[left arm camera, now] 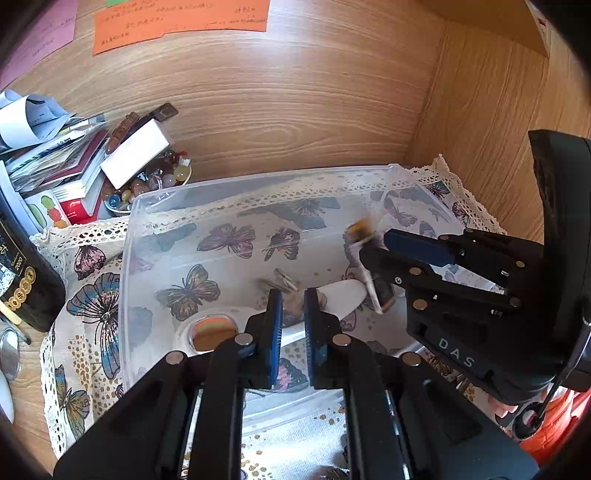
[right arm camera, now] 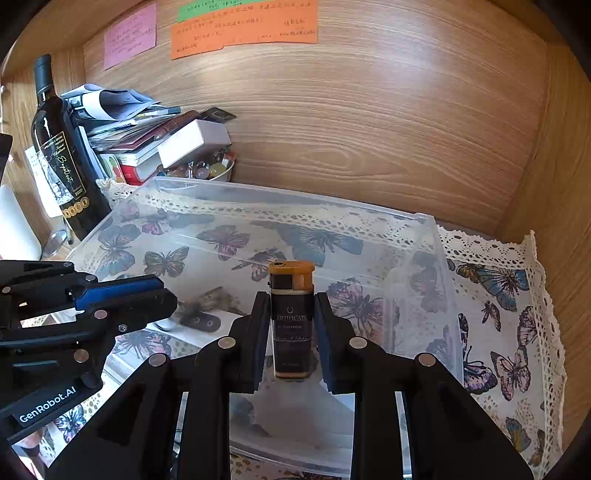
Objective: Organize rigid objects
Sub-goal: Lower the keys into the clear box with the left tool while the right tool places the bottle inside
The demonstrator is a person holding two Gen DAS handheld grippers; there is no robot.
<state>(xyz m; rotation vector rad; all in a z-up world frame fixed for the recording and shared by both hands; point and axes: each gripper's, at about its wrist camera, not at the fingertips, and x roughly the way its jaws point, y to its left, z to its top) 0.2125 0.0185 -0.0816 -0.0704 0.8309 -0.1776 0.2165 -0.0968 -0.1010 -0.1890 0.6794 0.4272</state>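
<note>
My right gripper [right arm camera: 291, 325] is shut on an orange-and-black lighter [right arm camera: 291, 317] and holds it upright over the clear plastic bin [right arm camera: 424, 225]. In the left wrist view the right gripper [left arm camera: 373, 254] holds the lighter [left arm camera: 364, 236] above the bin's [left arm camera: 127, 236] right side. My left gripper [left arm camera: 293, 317] hangs over the bin's near side, jaws close together with nothing between them; it also shows in the right wrist view [right arm camera: 162, 295]. In the bin lie a round orange tin [left arm camera: 212, 330], a white flat piece [left arm camera: 341, 295] and a small brown object [left arm camera: 282, 282].
The bin stands on a butterfly cloth [right arm camera: 498, 332] inside a wooden cabinet. At the left are a wine bottle [right arm camera: 61, 155], a pile of books and papers [right arm camera: 125, 125], a white box [right arm camera: 194, 142] and a bowl of beads [right arm camera: 207, 171]. Paper notes [right arm camera: 243, 33] hang on the back wall.
</note>
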